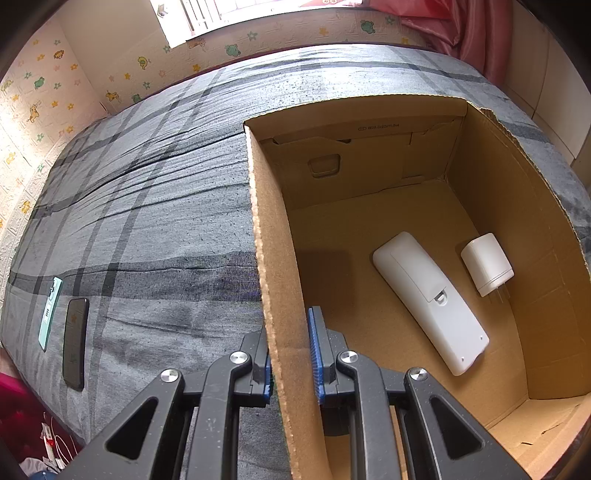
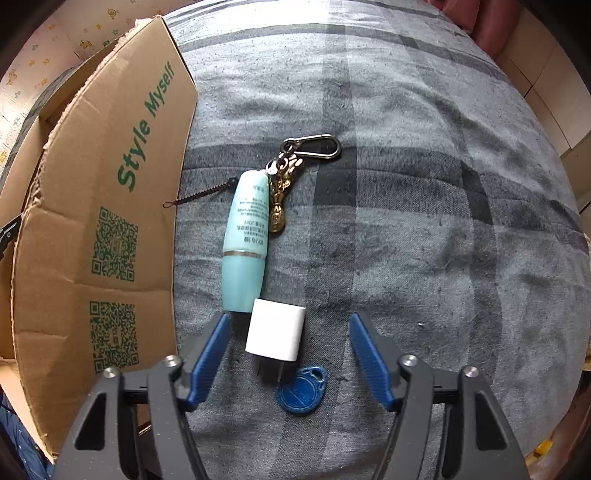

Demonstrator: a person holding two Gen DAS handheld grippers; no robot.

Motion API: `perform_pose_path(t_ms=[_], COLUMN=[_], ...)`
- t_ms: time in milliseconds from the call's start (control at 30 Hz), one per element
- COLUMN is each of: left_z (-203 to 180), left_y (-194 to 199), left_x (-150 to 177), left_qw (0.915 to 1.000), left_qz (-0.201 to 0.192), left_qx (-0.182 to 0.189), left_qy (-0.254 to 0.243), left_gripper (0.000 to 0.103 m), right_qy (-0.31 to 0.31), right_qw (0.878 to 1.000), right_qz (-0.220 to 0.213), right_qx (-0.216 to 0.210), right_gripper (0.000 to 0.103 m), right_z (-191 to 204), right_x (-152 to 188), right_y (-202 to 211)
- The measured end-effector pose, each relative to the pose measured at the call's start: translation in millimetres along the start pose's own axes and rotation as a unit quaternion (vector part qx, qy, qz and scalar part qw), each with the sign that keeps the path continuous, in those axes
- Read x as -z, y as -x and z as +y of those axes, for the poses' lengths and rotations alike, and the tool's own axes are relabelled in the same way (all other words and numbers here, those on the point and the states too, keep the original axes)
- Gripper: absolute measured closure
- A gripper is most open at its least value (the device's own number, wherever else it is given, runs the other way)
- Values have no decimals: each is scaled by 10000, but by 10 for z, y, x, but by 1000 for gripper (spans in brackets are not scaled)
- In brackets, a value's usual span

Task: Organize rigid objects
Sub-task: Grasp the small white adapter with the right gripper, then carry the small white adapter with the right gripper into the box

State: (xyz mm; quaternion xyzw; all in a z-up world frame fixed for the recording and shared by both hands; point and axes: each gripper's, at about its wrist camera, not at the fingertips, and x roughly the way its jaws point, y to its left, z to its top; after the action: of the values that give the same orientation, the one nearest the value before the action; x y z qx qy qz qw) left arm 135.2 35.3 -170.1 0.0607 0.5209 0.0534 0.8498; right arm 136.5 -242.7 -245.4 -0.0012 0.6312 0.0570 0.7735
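My left gripper is shut on the left wall of an open cardboard box, one finger inside and one outside. Inside the box lie a white remote, face down, and a white plug adapter. My right gripper is open on the bed. A second white plug adapter lies between its fingers, nearer the left one. A blue key fob lies just below the adapter. A teal tube and a gold keychain with a carabiner lie beyond it. The box's outer wall stands at the left.
Everything sits on a grey plaid bedspread. Two phones lie near the bed's left edge. A thin dark cord lies beside the box. Patterned wall and pink curtain lie beyond the bed.
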Motion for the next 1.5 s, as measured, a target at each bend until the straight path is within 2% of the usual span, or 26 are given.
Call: perform_pose_path(t_ms=[33,67,100,167,433,667,933,1500], left_z=[0,0,1,-1,5,24,25,64], left_y=[0,0,1,1,9,-3,-13,-37], left_x=[0,0,-2,-1,-4,6,11,21], left_qw=[10000,10000,10000,10000,10000,10000,10000,9999], left_qz=[1,1,0,1,-5,0,-7,11], left_qx=[0,1,0,1,2,17,18,69], left_qy=[1,0,0,1,11,18,30,84], left_gripper=[86,86,86,86,86,86,86,86], right_qy=[4,-1,-9,-113,-182,-174,2,427], right_qw=[10000,10000,10000,9997,9996,9995,9987,9916], right_qz=[17,18,14,63,-38,-210,-507,-1207], right_qx=[-24,-61,-93,-208,-199,-145,-53,-159], right_gripper=[40,46,59,74,74,74,74,74], right_z=[7,10,30,30,-104,-142,-28,339], right_x=[3,6,14,29,62,6,-78,-425], right_y=[-9,-16,-22,-45,11,310,627,1211])
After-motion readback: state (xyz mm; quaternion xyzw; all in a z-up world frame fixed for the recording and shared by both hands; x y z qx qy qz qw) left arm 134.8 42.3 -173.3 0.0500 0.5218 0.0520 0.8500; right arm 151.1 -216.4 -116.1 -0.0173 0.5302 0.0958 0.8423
